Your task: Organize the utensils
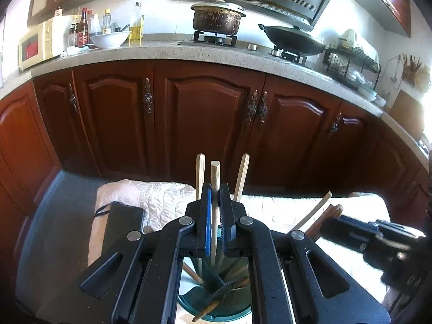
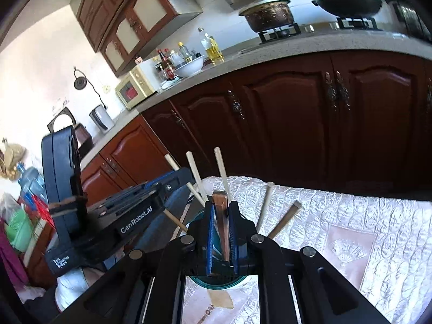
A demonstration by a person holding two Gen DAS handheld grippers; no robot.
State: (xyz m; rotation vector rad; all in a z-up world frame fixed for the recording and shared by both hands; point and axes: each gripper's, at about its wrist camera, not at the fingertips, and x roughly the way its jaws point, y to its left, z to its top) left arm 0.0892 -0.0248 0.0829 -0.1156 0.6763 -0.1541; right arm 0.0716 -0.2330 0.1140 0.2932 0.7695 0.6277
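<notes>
Chopsticks and other utensils are being gathered into a teal holder (image 1: pixel 216 297) standing on a white quilted cloth (image 1: pixel 162 199) over the worktop.

From the left wrist, the left hand-held gripper (image 1: pixel 215 197) is pinched tight on one pale wooden chopstick (image 1: pixel 215 172), held nearly upright with its lower end reaching down into the holder's mouth. Two more chopsticks (image 1: pixel 200 172) stand just behind the jaws, and a fork (image 1: pixel 226 291) lies inside the holder. The right hand-held gripper (image 1: pixel 351 224) enters from the right with a brown stick (image 1: pixel 328 214).

From the right wrist, the right hand-held gripper (image 2: pixel 221 210) is clamped on a brown, glossy chopstick (image 2: pixel 222 216), poised directly above the holder's teal rim (image 2: pixel 216 287). Several pale chopsticks (image 2: pixel 195 172) lean out of the holder just beyond, and the left tool's black body (image 2: pixel 135 210) crowds in from the left.

To do this well, I judge each stick should be lowered until its tip sits well inside the rim before the jaws part, keeping it steep so it slips between those already standing. The two tools are close, so letting go one at a time would avoid a knock that tips the holder.
</notes>
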